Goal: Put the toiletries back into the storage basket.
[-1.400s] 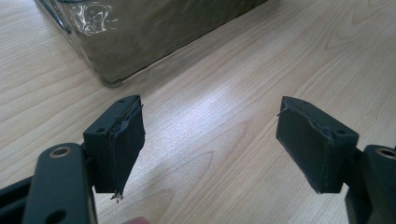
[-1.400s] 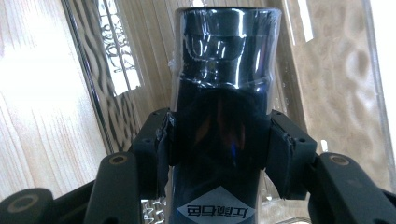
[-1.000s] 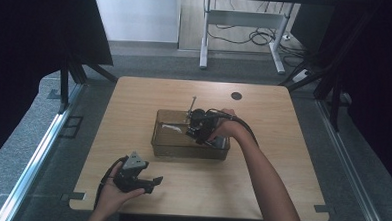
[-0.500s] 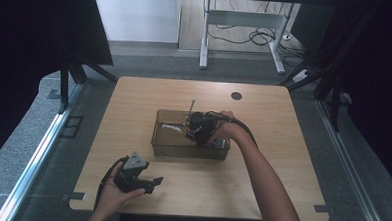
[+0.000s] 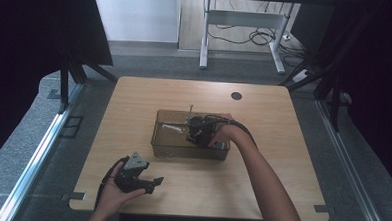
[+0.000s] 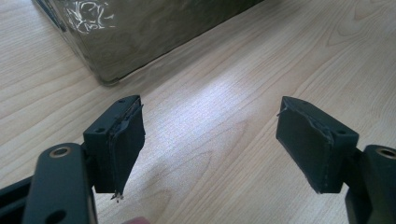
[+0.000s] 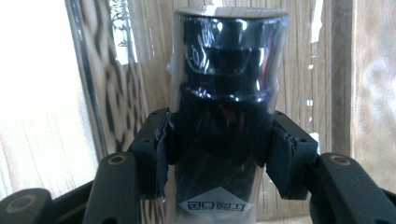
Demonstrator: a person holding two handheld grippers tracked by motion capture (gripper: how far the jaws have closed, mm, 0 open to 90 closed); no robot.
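High view
Table: pale wood table point(image 5: 277, 159) on a grey floor, dark curtains at both sides, a white frame with cables beyond the far edge.
Bin: clear bin point(image 5: 172, 148) at mid-table, around the right gripper's tip.
Right gripper: right gripper point(image 5: 195, 132) is inside the bin, the forearm reaching in from the lower right.
Left gripper: left gripper point(image 5: 153, 183) lies near the front edge, well apart from the bin, cradled in an upturned hand.

Left gripper view
Surface: bare wood under the jaws, the bin's corner point(image 6: 105, 77) just ahead of them.
Jaws: wide apart, nothing between them.

Right gripper view
Cylinder: shiny black cylinder point(image 7: 226, 93) in clear wrap, stepped near its top, a label at its foot.
Jaws: both pads press its sides; it stands straight up between them.
Behind: the bin's clear wall and wood.
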